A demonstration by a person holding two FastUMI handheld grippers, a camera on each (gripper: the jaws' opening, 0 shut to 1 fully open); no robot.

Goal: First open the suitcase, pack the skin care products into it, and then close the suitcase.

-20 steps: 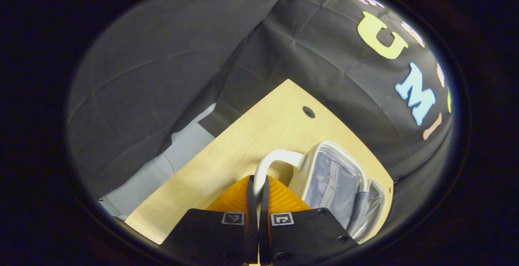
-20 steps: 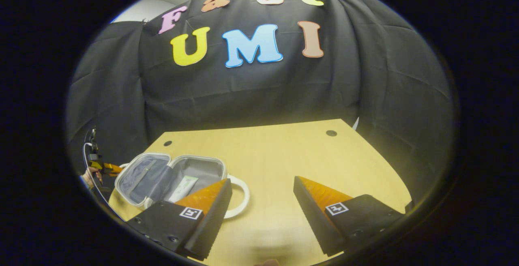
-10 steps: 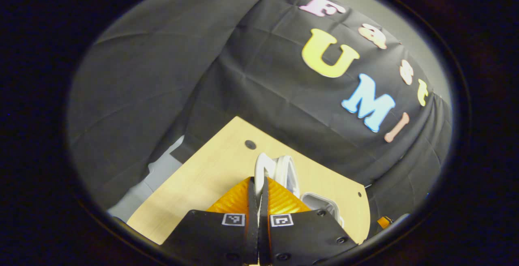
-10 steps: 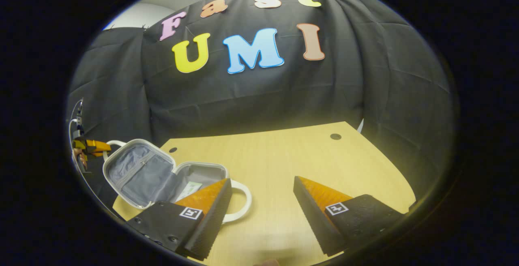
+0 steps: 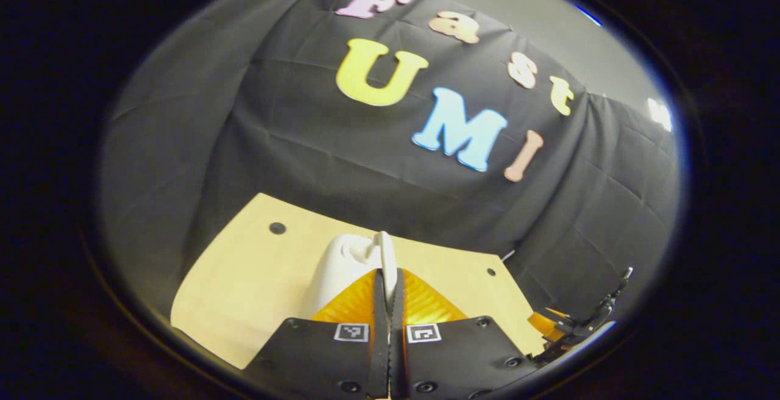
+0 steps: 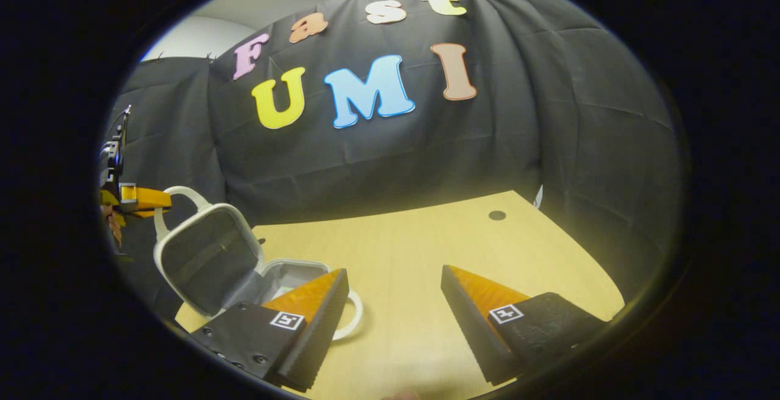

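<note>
In the right gripper view, at nine o'clock, the left gripper (image 6: 143, 197) pinches the white handle (image 6: 183, 196) of the suitcase lid (image 6: 207, 257), which stands raised and tilted over the lower shell (image 6: 292, 272) on the bench (image 6: 414, 247). The suitcase sits near eight o'clock, at the bench's corner. A second white handle (image 6: 353, 321) on the lower shell lies on the bench beside the nearer finger. The right gripper (image 6: 393, 293) hovers at six o'clock, its fingers spread wide, holding nothing.

In the left gripper view, the left gripper (image 5: 388, 278) at six o'clock has its fingers closed on the thin white handle (image 5: 386, 253), with the lid's white outer shell (image 5: 341, 263) just left of it. The right gripper (image 5: 567, 327) shows at four o'clock.
</note>
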